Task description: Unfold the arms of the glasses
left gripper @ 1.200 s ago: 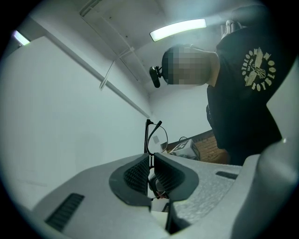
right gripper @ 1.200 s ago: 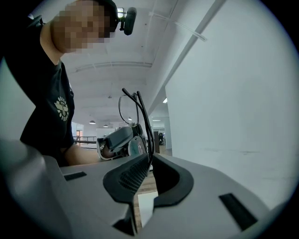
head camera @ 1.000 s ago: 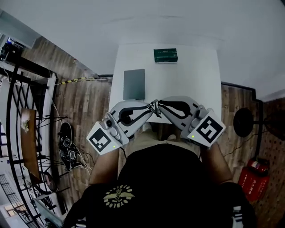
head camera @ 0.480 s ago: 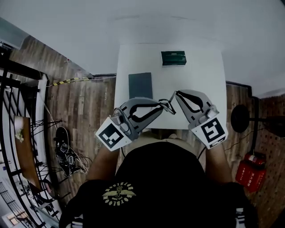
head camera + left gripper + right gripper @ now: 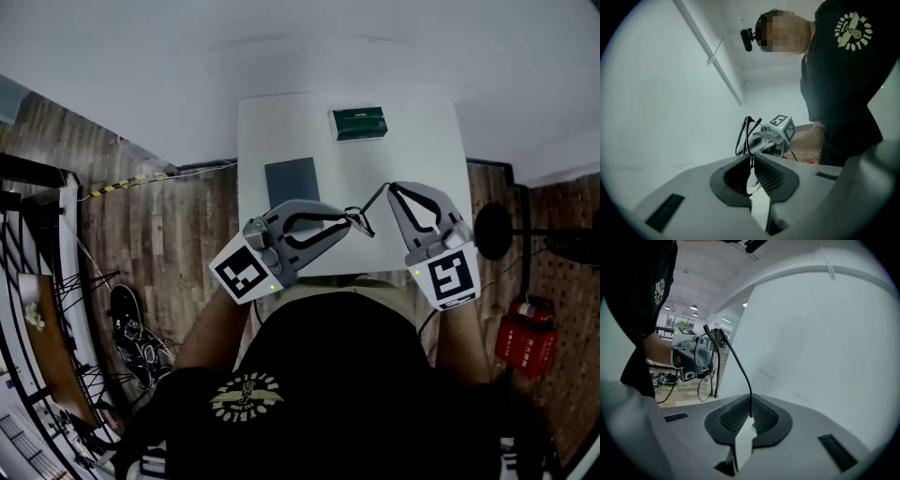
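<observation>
The fingers [image 5: 776, 177] of the left gripper [image 5: 751, 160] are pressed together on the glasses [image 5: 746, 137]. They pinch the black frame low down, and the glasses stand up tall above the dark pads. The lenses are see-through with thin black rims.

The fingers [image 5: 767, 419] of the right gripper [image 5: 750, 415] have just been closing. They are now tight on the tip of one thin black arm [image 5: 743, 376] of the glasses. This arm swings out from the frame in a long line, away from the lenses, down to the pads. The other arm looks folded in by the lenses.

From the head view, the glasses sit between the two grippers, over the near side of the white table [image 5: 422, 150]. The left gripper reaches in from the left side. The right gripper comes in from the right and points a bit down. Both marker cubes are close to the person's body.

Farther back on the table lies a green box [image 5: 358, 123]. A flat grey pad [image 5: 292, 182] lies just behind the left gripper. A brown wood floor [image 5: 187, 220] is at the sides.
</observation>
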Motion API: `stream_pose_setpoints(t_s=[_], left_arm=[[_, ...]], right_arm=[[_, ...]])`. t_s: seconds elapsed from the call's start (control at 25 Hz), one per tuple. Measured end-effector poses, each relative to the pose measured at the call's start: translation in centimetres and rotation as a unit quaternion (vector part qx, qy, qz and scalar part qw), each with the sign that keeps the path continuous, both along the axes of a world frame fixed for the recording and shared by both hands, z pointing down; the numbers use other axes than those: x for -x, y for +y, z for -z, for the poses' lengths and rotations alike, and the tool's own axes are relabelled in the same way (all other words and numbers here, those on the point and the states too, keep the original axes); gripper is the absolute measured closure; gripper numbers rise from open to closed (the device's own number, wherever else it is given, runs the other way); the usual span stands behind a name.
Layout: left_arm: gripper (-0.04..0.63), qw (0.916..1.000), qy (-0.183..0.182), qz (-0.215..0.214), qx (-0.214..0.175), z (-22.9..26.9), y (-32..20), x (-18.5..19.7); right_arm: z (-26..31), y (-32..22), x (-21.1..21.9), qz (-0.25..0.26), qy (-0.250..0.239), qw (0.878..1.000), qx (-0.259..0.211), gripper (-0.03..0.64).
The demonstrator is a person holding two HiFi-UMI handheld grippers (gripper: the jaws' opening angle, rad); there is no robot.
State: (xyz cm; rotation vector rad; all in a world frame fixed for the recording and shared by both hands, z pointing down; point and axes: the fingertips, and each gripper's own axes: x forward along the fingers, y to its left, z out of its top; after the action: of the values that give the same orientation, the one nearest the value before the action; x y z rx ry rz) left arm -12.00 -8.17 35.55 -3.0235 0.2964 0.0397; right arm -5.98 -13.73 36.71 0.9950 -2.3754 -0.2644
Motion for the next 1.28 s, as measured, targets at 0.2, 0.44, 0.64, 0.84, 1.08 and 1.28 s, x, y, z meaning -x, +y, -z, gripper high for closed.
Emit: stream_pose_setpoints(t_s=[0.2,0.44,0.64,0.84,1.08,1.28], left_arm=[[0.576,0.9999,-0.007,-0.011,0.005,-1.2,-0.3,-0.4],[0.58,1.0,-0.003,-0.001,0.009,-1.0,-0.5,-3.9],[0.578,0.9991,0.01,0.037,0.014,-0.8,-1.2,-6.7],[0.578,0.9966,0.021,0.079,0.01,-0.1,-1.9,-9.2],[0.578,0.994,0.012,0.108,0.008,-1.2,-1.8,-10.6],[0.58,0.9875,0.009,0.143,0.065,-6.8,-2.8,-10.8]], right_arm=[[0.5,-0.1,-1.5,-0.012,0.026,0.999,-0.029,0.603],[-0.2,-0.4,-4.3,-0.014,-0.018,1.0,-0.01,0.604],[-0.2,-1.6,-6.9,-0.01,-0.1,0.995,0.028,0.606],[1.9,-2.8,-9.4,0.013,-0.165,0.985,0.041,0.617],[2.0,-3.0,-8.8,0.057,-0.189,0.979,0.056,0.617],[-4.8,-2.9,-7.5,0.054,-0.226,0.963,0.136,0.617]])
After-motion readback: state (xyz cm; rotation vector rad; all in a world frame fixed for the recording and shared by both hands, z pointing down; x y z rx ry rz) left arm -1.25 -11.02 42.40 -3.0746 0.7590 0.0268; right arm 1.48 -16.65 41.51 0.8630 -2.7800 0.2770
